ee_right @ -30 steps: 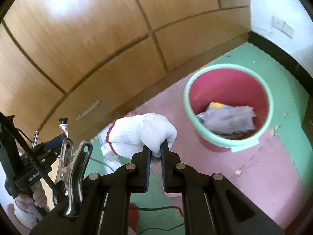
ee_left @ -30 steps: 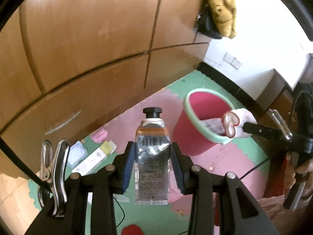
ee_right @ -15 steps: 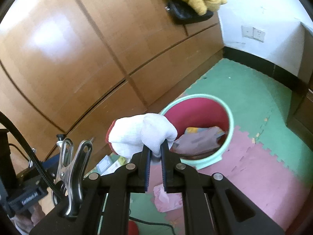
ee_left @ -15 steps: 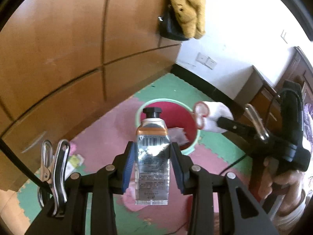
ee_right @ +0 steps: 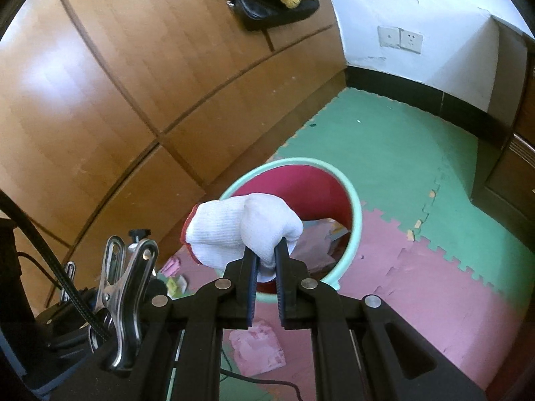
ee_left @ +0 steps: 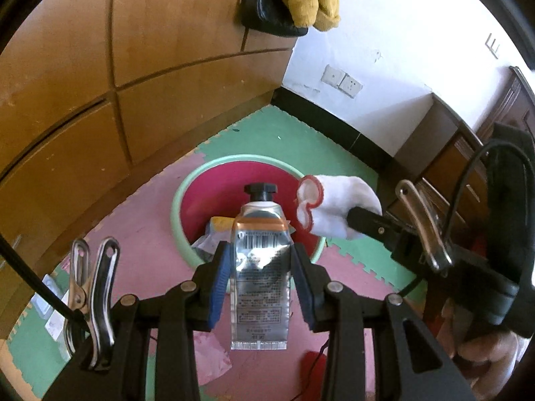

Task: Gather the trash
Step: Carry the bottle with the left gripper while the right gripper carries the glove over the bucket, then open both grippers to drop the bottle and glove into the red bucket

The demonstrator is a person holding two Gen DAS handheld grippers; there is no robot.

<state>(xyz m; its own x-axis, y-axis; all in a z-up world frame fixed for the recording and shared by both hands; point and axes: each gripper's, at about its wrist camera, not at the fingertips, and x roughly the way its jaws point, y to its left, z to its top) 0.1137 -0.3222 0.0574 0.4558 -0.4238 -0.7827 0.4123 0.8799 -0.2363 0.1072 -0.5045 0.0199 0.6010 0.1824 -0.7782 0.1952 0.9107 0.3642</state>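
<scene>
In the left wrist view, the left claw [ee_left: 260,269] is clamped on a silver tube [ee_left: 260,287] with a black cap, its blue-lined pads pressing on both sides of the tube's body, cap pointing away from the camera. A second ago the red bin with the mint-green rim [ee_left: 177,200] sat off to the right of the tube; now it lies directly behind the cap, so the tube hangs above the bin's mouth, where crumpled wrappers [ee_left: 214,234] lie inside. The right claw [ee_left: 351,222] enters from the right, gripping a white glove with a red cuff [ee_left: 334,207] that has come in from the far rim to just beside the tube's cap, over the bin's right edge. A pink scrap [ee_left: 210,357] lies on the pink and green foam floor mat [ee_left: 267,133] below the claw. In the right wrist view, the right claw [ee_right: 265,267] is nearly closed, pinching the white glove [ee_right: 240,230] between its pads. The bin [ee_right: 356,220], earlier up and to the right, now sits right behind the glove, which hangs over its near rim. Paper trash [ee_right: 317,240] shows inside, and a pink wrapper [ee_right: 257,347] lies on the mat beneath the claw. Small packets [ee_right: 174,280] remain on the floor at left.
</scene>
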